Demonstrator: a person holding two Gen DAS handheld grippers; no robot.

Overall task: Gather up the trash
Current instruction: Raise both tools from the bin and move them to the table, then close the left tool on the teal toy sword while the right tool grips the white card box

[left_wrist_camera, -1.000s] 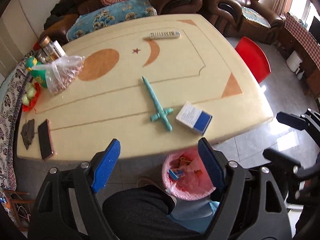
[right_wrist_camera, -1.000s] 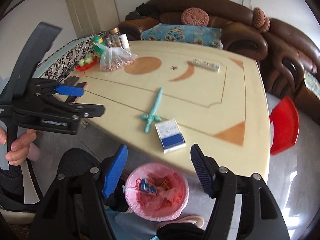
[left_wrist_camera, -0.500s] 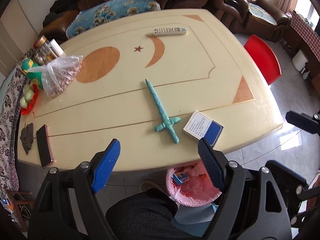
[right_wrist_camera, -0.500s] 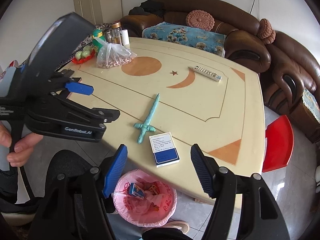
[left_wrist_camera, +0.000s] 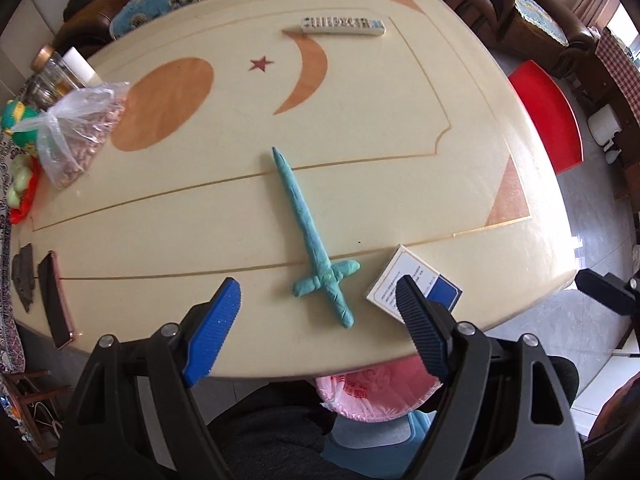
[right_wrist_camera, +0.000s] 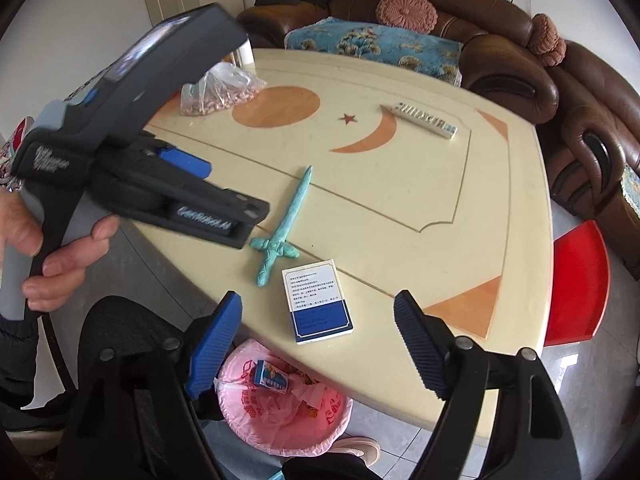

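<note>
A teal clay sword (left_wrist_camera: 316, 248) (right_wrist_camera: 286, 220) lies on the cream table (left_wrist_camera: 400, 120), near its front edge. A white and blue box (left_wrist_camera: 412, 270) (right_wrist_camera: 316, 300) lies flat just right of the hilt. Under the table edge stands a pink-lined trash bin (left_wrist_camera: 372, 396) (right_wrist_camera: 280, 408) with a small blue carton (right_wrist_camera: 272, 376) and scraps inside. My left gripper (left_wrist_camera: 317, 280) hovers open above the sword's hilt, holding nothing. A hand holds it in the right wrist view, where the left gripper (right_wrist_camera: 236, 188) reaches over the table. My right gripper (right_wrist_camera: 318, 294) hangs above the box, its jaws opening and empty.
A remote (left_wrist_camera: 344, 26) lies at the far side. A clear bag of nuts (left_wrist_camera: 80, 128), jars and toys crowd the left edge, with a phone (left_wrist_camera: 56, 300) at the near left. A red stool (left_wrist_camera: 548, 116) stands right of the table and a brown sofa (right_wrist_camera: 440, 12) behind it.
Both grippers have come forward and down over the table's front edge, so sword and box look larger. The right jaws stand wider. The left gripper now reaches further across the right wrist view.
</note>
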